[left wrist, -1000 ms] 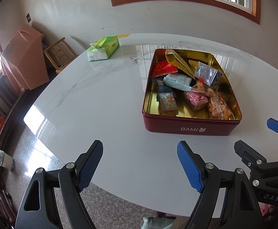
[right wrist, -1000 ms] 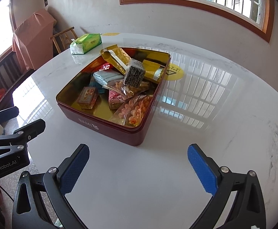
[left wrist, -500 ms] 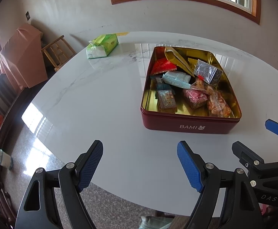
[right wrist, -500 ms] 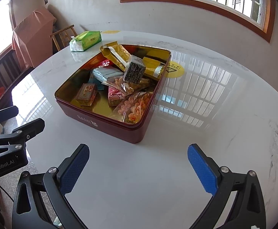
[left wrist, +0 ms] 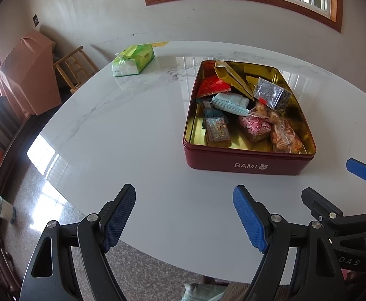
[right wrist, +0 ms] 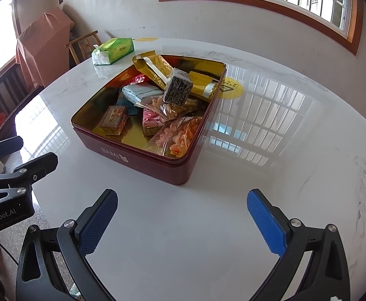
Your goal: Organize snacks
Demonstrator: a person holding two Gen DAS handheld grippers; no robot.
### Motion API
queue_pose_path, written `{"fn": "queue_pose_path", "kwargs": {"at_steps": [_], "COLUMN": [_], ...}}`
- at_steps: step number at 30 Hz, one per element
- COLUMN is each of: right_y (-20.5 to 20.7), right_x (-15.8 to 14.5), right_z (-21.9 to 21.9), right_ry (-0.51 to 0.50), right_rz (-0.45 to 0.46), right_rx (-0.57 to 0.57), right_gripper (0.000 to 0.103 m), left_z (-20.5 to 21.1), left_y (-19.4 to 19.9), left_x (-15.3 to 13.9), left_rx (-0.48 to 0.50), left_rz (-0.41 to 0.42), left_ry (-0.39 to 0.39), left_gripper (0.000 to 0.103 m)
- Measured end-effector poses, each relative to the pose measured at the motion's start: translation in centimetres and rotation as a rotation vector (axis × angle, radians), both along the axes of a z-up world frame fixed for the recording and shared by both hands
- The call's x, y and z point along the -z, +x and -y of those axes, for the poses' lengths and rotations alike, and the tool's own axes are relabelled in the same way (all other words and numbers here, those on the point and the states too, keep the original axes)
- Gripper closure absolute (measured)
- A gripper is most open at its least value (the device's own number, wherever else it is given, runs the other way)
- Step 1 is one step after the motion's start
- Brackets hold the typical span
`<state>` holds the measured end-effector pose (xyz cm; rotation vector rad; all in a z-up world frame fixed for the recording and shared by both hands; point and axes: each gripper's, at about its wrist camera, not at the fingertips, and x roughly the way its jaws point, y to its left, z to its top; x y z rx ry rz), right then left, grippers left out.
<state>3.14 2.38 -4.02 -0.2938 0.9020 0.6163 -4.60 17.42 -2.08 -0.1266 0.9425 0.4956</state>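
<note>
Two grippers are what I have in front of me, and both stand spread wide with nothing between their blue pads. My left gripper (left wrist: 184, 215) hangs over the near edge of the white marble table (left wrist: 132, 130), its fingers apart above bare tabletop. My right gripper (right wrist: 183, 220) does the same a little to the side, and in the left view I can see its black frame at the right edge. Neither one touches anything. Ahead of both sits the red tin (left wrist: 248, 165), lid off, gold inside, with white lettering on its near wall. It rests flat on the table, well short of the far edge. Inside it the snacks lie loosely piled: a gold pouch (left wrist: 230, 77) leaning against the far wall, a red packet (left wrist: 213, 86), a pale blue-white wrapper (left wrist: 230, 102), a clear pack of dark seeded bar (left wrist: 272, 94) propped on top, a pink patterned packet (left wrist: 254, 128), a clear bag of orange crackers (left wrist: 285, 136) in the near right corner, and a small brown box-like pack (left wrist: 216, 131) near the front left. Off toward the far left of the table lies a green tissue pack (left wrist: 134, 60), well apart from the tin. From the right view I also see a yellow round sticker (right wrist: 230, 87) on the table just behind the tin.
</note>
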Motion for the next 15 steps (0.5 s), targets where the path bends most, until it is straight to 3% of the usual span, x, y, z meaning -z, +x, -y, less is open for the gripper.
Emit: {"fn": "queue_pose_path", "kwargs": {"at_steps": [15], "right_y": [-0.25], "right_x": [0.08], "right_z": [-0.01], "right_ry": [-0.004], "right_rz": [0.001], "right_rx": [-0.011], "right_gripper": [0.0], "left_z": [0.2], "left_y": [0.16], "left_x": [0.06], "left_rx": [0.018], "left_rz": [-0.006], "left_ry": [-0.004], "left_gripper": [0.023]}}
